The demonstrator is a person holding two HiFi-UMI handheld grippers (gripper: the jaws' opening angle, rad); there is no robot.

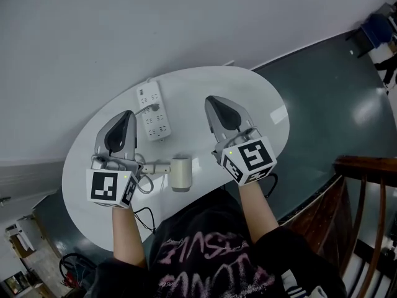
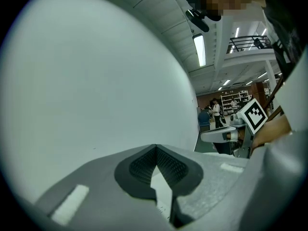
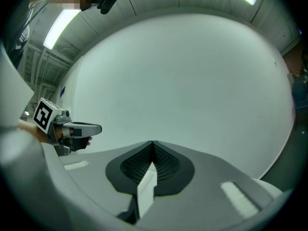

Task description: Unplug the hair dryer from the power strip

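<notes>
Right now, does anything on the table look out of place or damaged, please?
Nothing stands out: the power strip lies flat, the hair dryer rests near it, the left gripper and right gripper are shut, empty.

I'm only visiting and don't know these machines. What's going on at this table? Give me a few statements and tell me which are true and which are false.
1. The hair dryer lies on the white table, between the two grippers. True.
2. The left gripper is holding the hair dryer. False: its jaws are together on nothing, and it is held above the table.
3. The right gripper has its jaws shut and empty. True.
4. The power strip lies on the floor. False: it lies on the table, beyond the hair dryer.
5. Nothing is plugged into the power strip. False: a plug sits in it, with its cord running off to the left.
</notes>
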